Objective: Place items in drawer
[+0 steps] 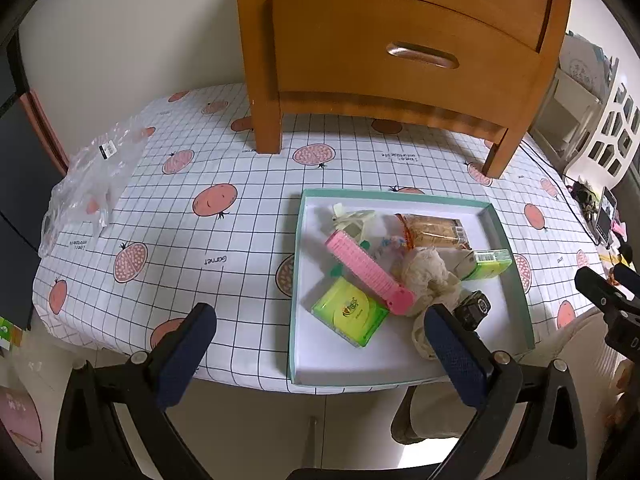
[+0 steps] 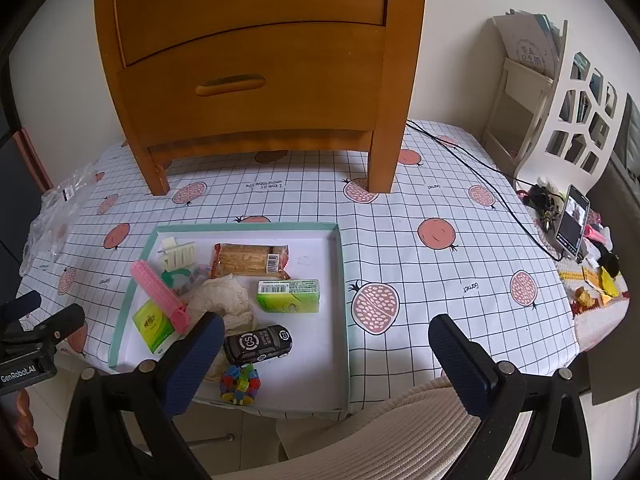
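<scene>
A shallow teal-rimmed tray [image 2: 342,280] sits on the checked tablecloth near the table's front edge. It holds a pink comb [image 2: 160,296], a biscuit packet [image 2: 250,260], two green tissue packs [image 2: 288,296] [image 1: 348,312], a cream cloth [image 2: 224,300], a black toy car [image 2: 258,344], a white clip [image 2: 178,256] and a colourful block toy [image 2: 240,384]. Behind it stands a wooden drawer cabinet [image 1: 400,80] with both drawers shut; the lower handle [image 2: 230,84] faces me. My left gripper [image 1: 320,310] and right gripper [image 2: 326,320] hover open and empty above the tray's near side.
A crumpled clear plastic bag [image 1: 92,184] lies at the table's left edge. On the right are a propped phone [image 2: 572,220], a black cable [image 2: 480,168], small clutter and a white lattice shelf [image 2: 580,112]. A person's ribbed cream clothing [image 2: 400,420] is below the table edge.
</scene>
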Motion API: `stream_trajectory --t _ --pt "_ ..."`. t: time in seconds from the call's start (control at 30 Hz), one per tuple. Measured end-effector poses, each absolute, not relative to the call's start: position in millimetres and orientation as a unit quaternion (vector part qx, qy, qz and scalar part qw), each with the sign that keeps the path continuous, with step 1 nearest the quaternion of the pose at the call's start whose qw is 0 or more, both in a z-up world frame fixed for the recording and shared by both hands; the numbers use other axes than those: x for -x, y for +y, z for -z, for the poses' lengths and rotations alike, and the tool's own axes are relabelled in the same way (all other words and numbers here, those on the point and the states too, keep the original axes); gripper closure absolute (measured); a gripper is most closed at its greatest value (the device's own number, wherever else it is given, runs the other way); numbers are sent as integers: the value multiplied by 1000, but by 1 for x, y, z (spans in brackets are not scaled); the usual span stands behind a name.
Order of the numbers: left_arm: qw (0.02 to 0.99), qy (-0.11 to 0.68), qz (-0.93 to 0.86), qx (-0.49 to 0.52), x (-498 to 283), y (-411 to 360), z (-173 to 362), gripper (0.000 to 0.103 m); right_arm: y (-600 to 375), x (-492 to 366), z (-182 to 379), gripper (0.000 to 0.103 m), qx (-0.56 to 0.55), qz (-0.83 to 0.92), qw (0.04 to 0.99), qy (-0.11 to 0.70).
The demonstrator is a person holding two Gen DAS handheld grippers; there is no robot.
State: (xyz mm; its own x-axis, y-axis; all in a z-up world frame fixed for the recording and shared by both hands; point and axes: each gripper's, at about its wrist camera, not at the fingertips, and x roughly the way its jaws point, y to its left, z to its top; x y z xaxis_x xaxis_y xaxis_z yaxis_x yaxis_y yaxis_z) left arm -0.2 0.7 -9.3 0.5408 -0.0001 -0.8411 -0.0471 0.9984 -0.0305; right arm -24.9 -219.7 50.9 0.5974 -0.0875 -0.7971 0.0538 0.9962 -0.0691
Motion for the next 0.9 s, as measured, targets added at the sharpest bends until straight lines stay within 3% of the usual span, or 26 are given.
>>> stream_trajectory --t 0.9 --pt "875 483 -16 24 1 1 12 0 -221 24 -50 0 19 41 891 451"
